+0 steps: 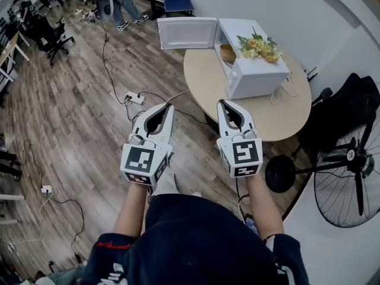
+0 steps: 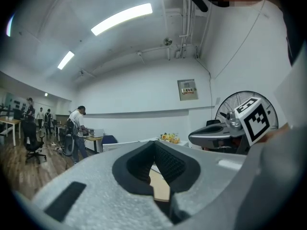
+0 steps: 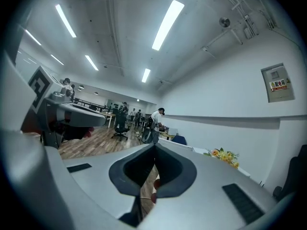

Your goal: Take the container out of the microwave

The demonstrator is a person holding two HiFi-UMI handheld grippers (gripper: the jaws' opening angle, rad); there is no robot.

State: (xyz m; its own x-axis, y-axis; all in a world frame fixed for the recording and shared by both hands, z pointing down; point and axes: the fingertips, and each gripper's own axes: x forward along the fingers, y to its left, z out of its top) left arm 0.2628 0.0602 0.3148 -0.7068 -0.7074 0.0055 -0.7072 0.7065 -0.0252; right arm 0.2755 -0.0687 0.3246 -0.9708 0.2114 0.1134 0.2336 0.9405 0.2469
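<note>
A white microwave (image 1: pixel 252 70) stands on the round wooden table (image 1: pixel 208 82), its door (image 1: pixel 187 33) swung open to the left. Inside the opening sits a brownish container (image 1: pixel 227 53). Yellow flowers (image 1: pixel 259 47) lie on top of the microwave. Both grippers hover side by side over the floor, short of the table's near edge and pointing toward it. My left gripper (image 1: pixel 170 106) has its jaws together with nothing in them; in its own view the tips (image 2: pixel 154 143) meet. My right gripper (image 1: pixel 221 103) is likewise shut and empty, its tips (image 3: pixel 154 146) touching.
A standing fan (image 1: pixel 350 174) and a dark chair with a black bag (image 1: pixel 347 103) are at the right. A power strip (image 1: pixel 135 98) and cables lie on the wood floor left of the table. Office chairs, desks and people (image 1: pixel 122 5) are far back.
</note>
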